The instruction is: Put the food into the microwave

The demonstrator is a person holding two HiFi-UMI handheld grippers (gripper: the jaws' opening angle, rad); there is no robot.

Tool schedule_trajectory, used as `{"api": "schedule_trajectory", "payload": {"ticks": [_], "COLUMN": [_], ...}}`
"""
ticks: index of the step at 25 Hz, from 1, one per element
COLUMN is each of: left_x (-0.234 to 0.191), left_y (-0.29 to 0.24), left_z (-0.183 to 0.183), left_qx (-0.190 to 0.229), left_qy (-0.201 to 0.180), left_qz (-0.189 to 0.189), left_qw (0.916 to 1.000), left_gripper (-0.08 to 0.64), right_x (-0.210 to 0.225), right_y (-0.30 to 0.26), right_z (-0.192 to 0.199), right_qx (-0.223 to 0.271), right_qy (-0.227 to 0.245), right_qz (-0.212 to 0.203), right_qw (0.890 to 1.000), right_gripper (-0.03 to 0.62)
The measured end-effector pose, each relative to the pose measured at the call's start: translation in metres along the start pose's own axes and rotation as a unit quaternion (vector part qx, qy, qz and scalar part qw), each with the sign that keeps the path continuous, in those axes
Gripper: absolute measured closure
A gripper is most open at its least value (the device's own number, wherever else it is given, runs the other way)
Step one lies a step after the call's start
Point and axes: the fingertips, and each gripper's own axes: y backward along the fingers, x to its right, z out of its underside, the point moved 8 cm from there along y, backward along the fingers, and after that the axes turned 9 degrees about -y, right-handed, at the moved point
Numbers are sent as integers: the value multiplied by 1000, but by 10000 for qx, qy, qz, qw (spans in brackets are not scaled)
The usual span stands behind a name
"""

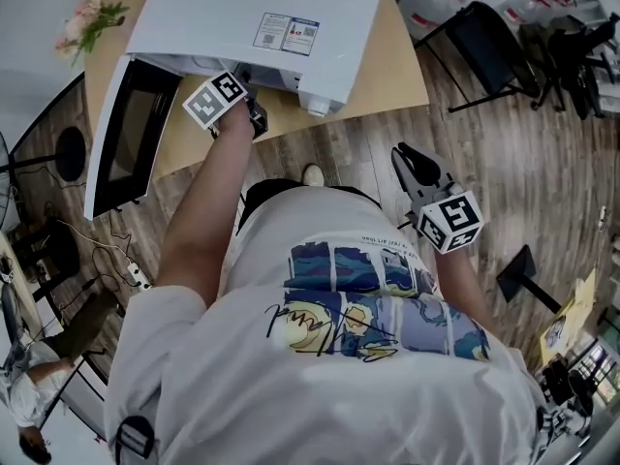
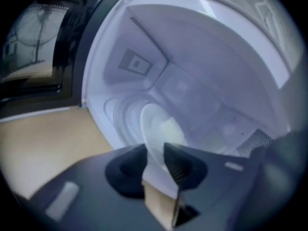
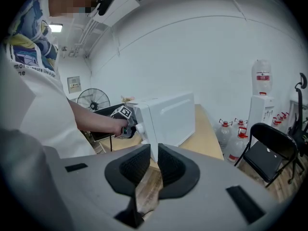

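A white microwave [image 1: 252, 17] stands on a wooden table [image 1: 387, 76] with its dark door [image 1: 131, 134] swung open to the left. Inside, on the turntable, sits a white plate [image 2: 156, 129] with pale food [image 2: 171, 129]. My left gripper [image 2: 155, 153] reaches into the opening; its jaws stand apart, with the plate's near rim in the gap and not pressed. It also shows at the cavity mouth, left gripper [image 1: 254, 114]. My right gripper [image 1: 405, 155] hangs over the floor to the right, away from the microwave [image 3: 168, 119], jaws nearly together and empty, right gripper [image 3: 154, 153].
A black folding chair [image 3: 267, 148], water bottles [image 3: 231, 134] and a water dispenser [image 3: 262, 95] stand right of the table. A fan [image 3: 94, 100] is behind the open door. A power strip [image 1: 136, 274] with cables lies on the floor at left. Flowers [image 1: 87, 22] sit on the table's far left.
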Motion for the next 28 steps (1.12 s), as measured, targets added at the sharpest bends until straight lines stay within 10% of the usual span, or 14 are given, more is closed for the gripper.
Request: {"api": "schedule_trajectory", "payload": {"ticks": [9, 28], "left_x": [8, 0], "left_y": [2, 77], "left_z": [-3, 7], "left_qx": [-210, 174], "left_qy": [-1532, -2198], "left_qz": [-694, -136], "left_qw": [9855, 9753], "left_gripper": [367, 369], "right_x": [-1, -39], "right_y": [-4, -36], "right_z": [1, 2], "right_qx": [-113, -207], "right_qy": [-4, 243], "right_qz": [-118, -660], "right_qw": [9999, 9973], "right_gripper": [551, 553]}}
